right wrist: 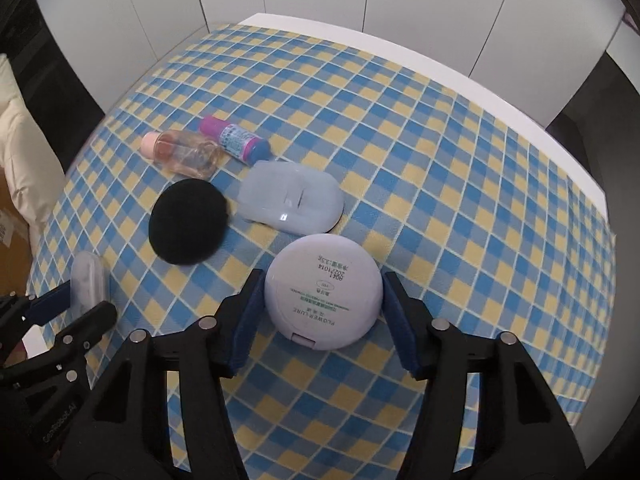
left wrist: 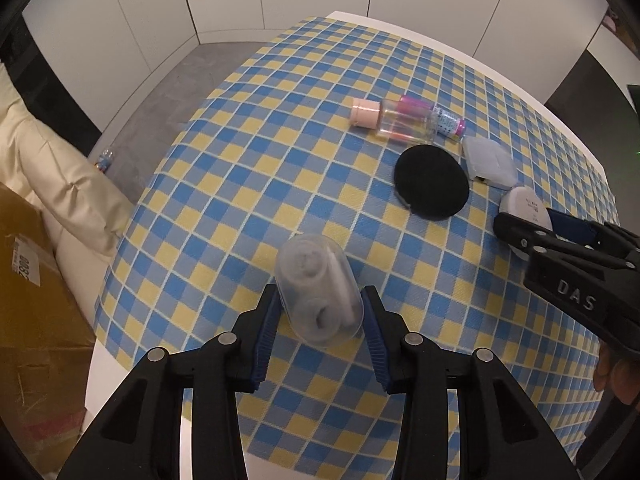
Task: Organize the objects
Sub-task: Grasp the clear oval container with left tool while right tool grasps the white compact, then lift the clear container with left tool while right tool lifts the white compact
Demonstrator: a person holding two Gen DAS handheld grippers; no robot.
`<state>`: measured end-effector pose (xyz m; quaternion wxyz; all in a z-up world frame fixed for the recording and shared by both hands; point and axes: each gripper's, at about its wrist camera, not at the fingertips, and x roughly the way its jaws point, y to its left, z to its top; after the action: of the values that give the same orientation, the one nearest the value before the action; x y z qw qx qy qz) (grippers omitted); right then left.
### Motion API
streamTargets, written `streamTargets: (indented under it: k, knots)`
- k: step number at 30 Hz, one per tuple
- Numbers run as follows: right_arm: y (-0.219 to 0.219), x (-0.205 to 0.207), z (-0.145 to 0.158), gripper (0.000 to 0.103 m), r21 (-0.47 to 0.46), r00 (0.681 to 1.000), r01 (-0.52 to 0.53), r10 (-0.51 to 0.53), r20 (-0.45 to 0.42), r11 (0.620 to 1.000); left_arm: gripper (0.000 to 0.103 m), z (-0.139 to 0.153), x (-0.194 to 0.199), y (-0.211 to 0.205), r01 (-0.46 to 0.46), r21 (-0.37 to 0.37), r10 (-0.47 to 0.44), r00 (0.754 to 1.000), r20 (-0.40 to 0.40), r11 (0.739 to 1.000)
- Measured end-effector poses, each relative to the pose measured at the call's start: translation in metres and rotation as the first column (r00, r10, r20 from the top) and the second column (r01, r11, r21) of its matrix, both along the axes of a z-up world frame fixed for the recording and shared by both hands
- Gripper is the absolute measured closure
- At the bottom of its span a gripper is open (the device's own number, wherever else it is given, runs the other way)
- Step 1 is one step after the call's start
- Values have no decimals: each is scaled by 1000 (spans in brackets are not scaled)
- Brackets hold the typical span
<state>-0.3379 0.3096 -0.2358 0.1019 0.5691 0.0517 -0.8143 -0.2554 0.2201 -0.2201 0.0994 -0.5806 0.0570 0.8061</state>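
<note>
Both grippers are angled steeply down at the checkered tablecloth (left wrist: 280,160), each straddling its own item.

The left gripper (left wrist: 322,312) has its blue pads (left wrist: 269,320) right against the sides of a clear plastic capsule case (left wrist: 318,288) lying near the table's front-left corner, so it's pinching the case. There's something grey and rolled inside plus a white piece, but through the cloudy plastic I can't tell what.

The right gripper (right wrist: 320,308) sits around a round white powder compact (right wrist: 322,290) lying flat on the cloth. The left pad (right wrist: 250,320) looks to be touching the rim. On the other side I think there's a sliver of a gap, so I honestly can't tell if it's clamped yet.

Behind the compact – a frosted pale-blue case (right wrist: 292,202), a black round puff (right wrist: 188,226), a clear bottle with a pink cap (right wrist: 182,154) and a pink-and-blue labelled tube (right wrist: 236,142), all lying down in a loose cluster.

Both gripper bodies get cut off by the bottom of the frame, and the hands holding them are mostly out of sight.
</note>
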Motion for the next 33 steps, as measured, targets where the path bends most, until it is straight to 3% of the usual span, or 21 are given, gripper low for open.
streamTargets:
  k: [12, 33]
  knots:
    - [5, 42, 26, 43, -47, 998, 63, -61, 27, 997, 62, 30, 17, -14, 5, 29, -5, 1000, -23, 1000]
    - [24, 143, 148, 43, -77, 990, 76, -84, -110, 994, 62, 133, 96, -36, 67, 78, -53, 984, -169, 995]
